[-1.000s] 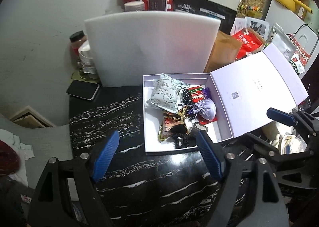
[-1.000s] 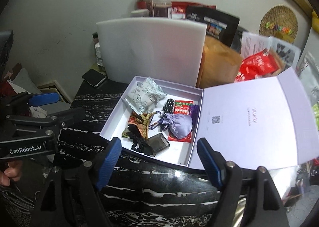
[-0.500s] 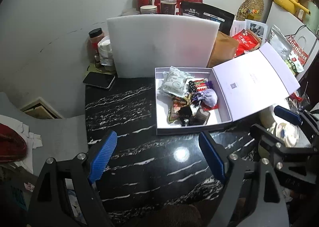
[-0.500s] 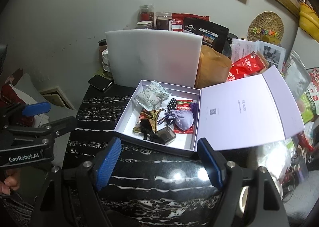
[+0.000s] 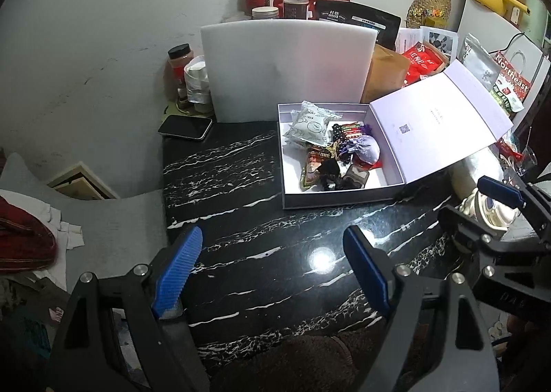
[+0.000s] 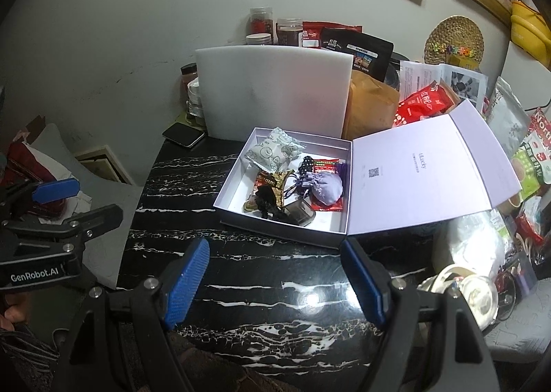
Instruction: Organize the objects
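An open white gift box (image 5: 330,200) (image 6: 275,230) sits on the black marble tabletop (image 5: 241,185), its lid (image 5: 437,120) (image 6: 420,171) folded back to the right. Inside lie a pale snack packet (image 5: 310,125) (image 6: 272,151), a lilac drawstring pouch (image 5: 366,147) (image 6: 327,187), a red packet (image 6: 327,164), a black hair tie (image 5: 327,168) and a small dark case (image 6: 299,213). My left gripper (image 5: 272,240) (image 6: 82,202) hangs open over the near tabletop, short of the box. My right gripper (image 6: 275,249) (image 5: 478,206) is open too, just before the box's front wall. Neither holds anything.
A white foam board (image 5: 289,64) stands behind the box, with jars and snack bags beyond it. A phone (image 5: 186,126) lies at the table's back left corner. A glass teapot (image 6: 475,292) and clutter crowd the right side. Cloth and cushions lie off the left edge.
Both grippers have pulled back from the box, which now looks smaller and farther away. More of the black tabletop shows in front of them. The box contents have not moved.
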